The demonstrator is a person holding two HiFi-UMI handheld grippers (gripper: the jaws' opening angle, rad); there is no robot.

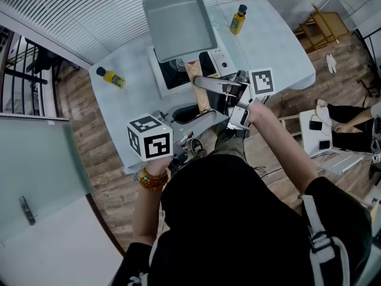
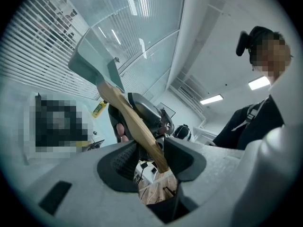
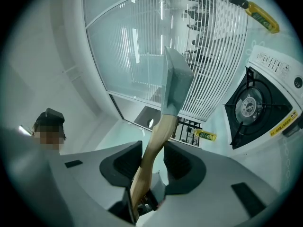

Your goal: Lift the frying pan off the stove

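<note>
The grey square frying pan [image 1: 178, 22] hangs tilted in the air above the white gas stove [image 1: 172, 76], whose black burner [image 3: 251, 107] is bare. Its wooden handle [image 1: 200, 87] runs back toward me. My right gripper [image 1: 221, 92] is shut on the handle nearer the pan, and my left gripper [image 1: 198, 114] is shut on the handle's end. In the left gripper view the handle [image 2: 137, 126] crosses between the jaws of the left gripper [image 2: 150, 157], with the pan [image 2: 92, 65] beyond. In the right gripper view the handle [image 3: 154, 141] rises between the jaws of the right gripper [image 3: 152, 162] to the pan [image 3: 176, 84].
Two yellow bottles stand on the pale blue table [image 1: 280, 46], one [image 1: 112, 78] left of the stove and one [image 1: 238, 19] at the back right. A person [image 1: 351, 121] sits by a small white table at the right. A glass panel [image 1: 41, 159] stands at my left.
</note>
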